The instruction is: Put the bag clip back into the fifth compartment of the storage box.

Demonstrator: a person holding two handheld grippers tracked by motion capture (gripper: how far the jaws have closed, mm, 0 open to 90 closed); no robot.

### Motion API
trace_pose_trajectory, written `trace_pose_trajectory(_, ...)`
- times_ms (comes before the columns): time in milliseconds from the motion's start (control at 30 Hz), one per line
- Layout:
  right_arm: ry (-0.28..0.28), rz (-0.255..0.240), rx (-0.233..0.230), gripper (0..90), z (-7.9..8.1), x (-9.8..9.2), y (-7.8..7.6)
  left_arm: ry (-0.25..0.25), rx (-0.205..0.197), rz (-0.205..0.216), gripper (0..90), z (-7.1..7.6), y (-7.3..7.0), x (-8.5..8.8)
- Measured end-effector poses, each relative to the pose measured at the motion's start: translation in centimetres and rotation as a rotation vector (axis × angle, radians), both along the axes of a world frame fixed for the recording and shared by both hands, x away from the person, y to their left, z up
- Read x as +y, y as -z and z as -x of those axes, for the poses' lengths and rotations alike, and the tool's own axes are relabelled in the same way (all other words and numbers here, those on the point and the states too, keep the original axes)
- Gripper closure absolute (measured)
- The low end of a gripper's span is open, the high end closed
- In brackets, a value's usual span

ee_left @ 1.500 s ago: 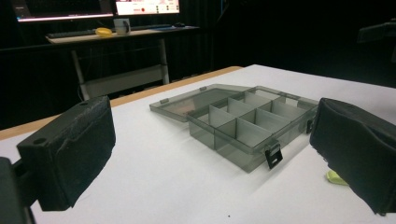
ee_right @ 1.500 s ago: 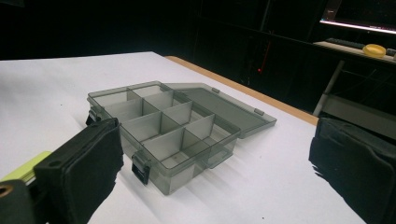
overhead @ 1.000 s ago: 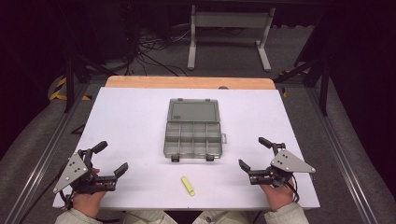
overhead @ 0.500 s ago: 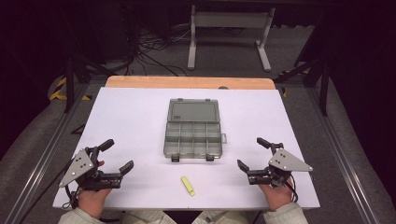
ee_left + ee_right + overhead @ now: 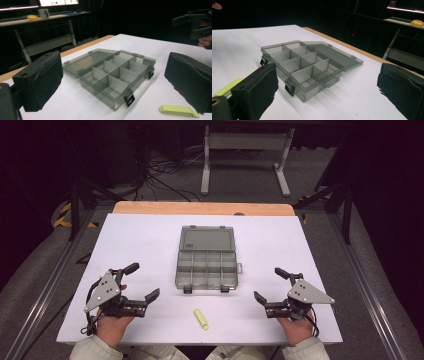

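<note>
Left gripper: two black padded jaws at lower left and right of frame, set wide apart. Between them, centre frame, a smoky translucent compartment box with dividers and black front latches, its lid lying open flat behind it, on a white table top. Yellow-green flat plastic piece, lower right, just beside the right jaw. Second gripper, upper right corner. Desk with monitor, upper left background.

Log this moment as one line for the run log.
left gripper open | right gripper open | organizer box lid open | yellow piece on table
</note>
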State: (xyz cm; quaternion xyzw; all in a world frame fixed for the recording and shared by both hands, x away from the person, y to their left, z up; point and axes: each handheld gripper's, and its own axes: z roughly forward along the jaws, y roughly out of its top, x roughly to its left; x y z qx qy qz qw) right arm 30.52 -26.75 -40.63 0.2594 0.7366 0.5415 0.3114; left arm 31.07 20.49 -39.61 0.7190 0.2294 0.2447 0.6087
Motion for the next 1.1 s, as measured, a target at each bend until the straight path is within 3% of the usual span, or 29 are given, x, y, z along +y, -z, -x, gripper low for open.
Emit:
trace_pose_trajectory(433, -0.001, -0.004, 0.009, 3.2, 0.0, 0.0, 0.1, 0.057, 0.012, 0.042, 2.5, -1.2, -0.4, -1.9)
trace_pose_trajectory(1100, 0.0, -0.007, 0.014, 3.2, 0.0, -0.2, 0.1, 0.152, 0.045, 0.019, 2.5, -3.4, -0.8, -6.6)
